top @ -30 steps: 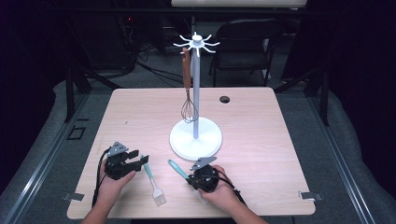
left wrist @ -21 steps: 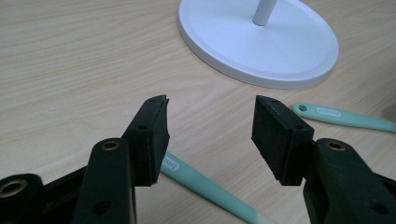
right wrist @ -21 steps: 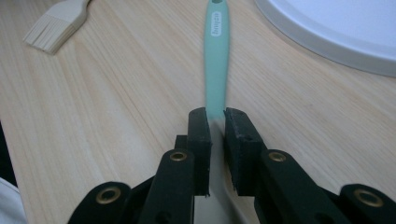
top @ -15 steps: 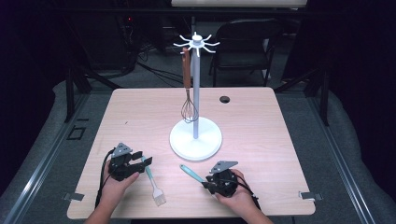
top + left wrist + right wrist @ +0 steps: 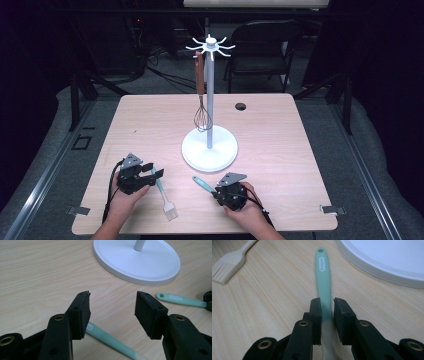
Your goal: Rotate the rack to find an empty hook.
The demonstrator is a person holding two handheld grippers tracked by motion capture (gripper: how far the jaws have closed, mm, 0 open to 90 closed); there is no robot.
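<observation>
A teal-handled utensil (image 5: 202, 183) lies on the table in front of the stand. My right gripper (image 5: 219, 190) has its jaws on either side of the handle (image 5: 323, 285); they have just been closing, and a thin gap still shows at one pad. A pastry brush (image 5: 165, 196) with a teal handle (image 5: 110, 340) and pale bristles (image 5: 224, 270) lies at the front left. My left gripper (image 5: 156, 172) stands wide open just above that handle and holds nothing. A whisk (image 5: 202, 119) with a wooden handle hangs from the white stand (image 5: 220, 155).
The stand's round base (image 5: 150, 262) lies close beyond both grippers, and its pole rises to a hook crown (image 5: 210, 46). A cable hole (image 5: 240, 106) sits near the table's far edge. A chair (image 5: 265, 45) stands behind the table.
My right gripper has shifted to the right along the front of the table, and the teal-handled utensil went with it. The left gripper and the brush have stayed where they were.
</observation>
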